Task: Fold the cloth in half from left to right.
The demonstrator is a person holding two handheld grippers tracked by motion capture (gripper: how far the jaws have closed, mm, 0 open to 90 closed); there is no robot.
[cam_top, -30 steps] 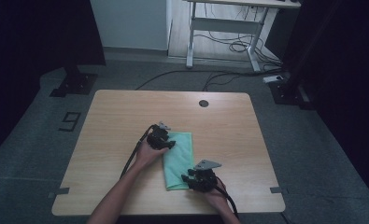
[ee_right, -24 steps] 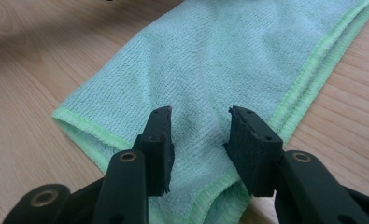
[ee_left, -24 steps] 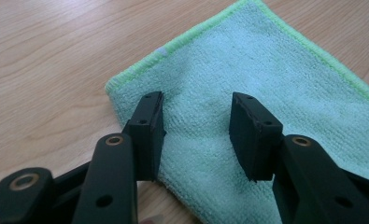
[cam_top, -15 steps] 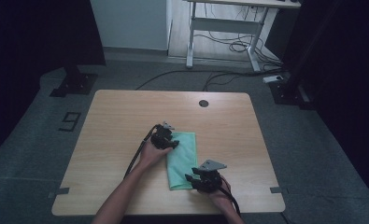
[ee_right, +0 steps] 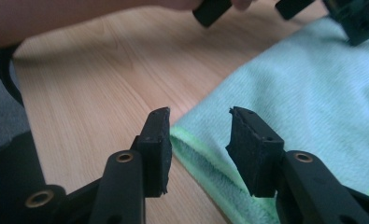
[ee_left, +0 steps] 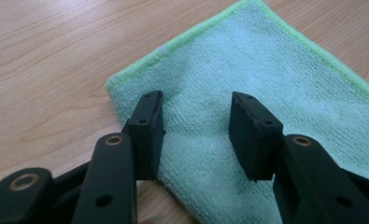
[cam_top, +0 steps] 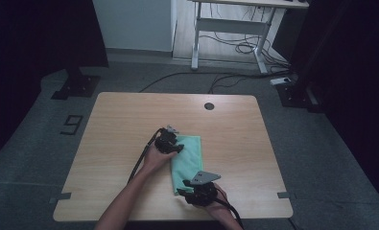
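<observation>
Here, the left claw (ee_left: pixel 196 135) is hovering released over the green cloth (cam_top: pixel 189 160), near its far corner. The right claw (ee_right: pixel 198 149) is gaping, unclenched, astride the cloth's near edge on the desk (cam_top: pixel 120 120).

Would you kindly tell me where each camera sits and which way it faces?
High view: above the near side, looking forward and down on the table; both forearms, left gripper, right gripper.
Left gripper view: rides the left gripper, facing the cloth; its open jaws.
Right gripper view: rides the right gripper, facing the cloth's corner; its open jaws.
All share the cloth.
</observation>
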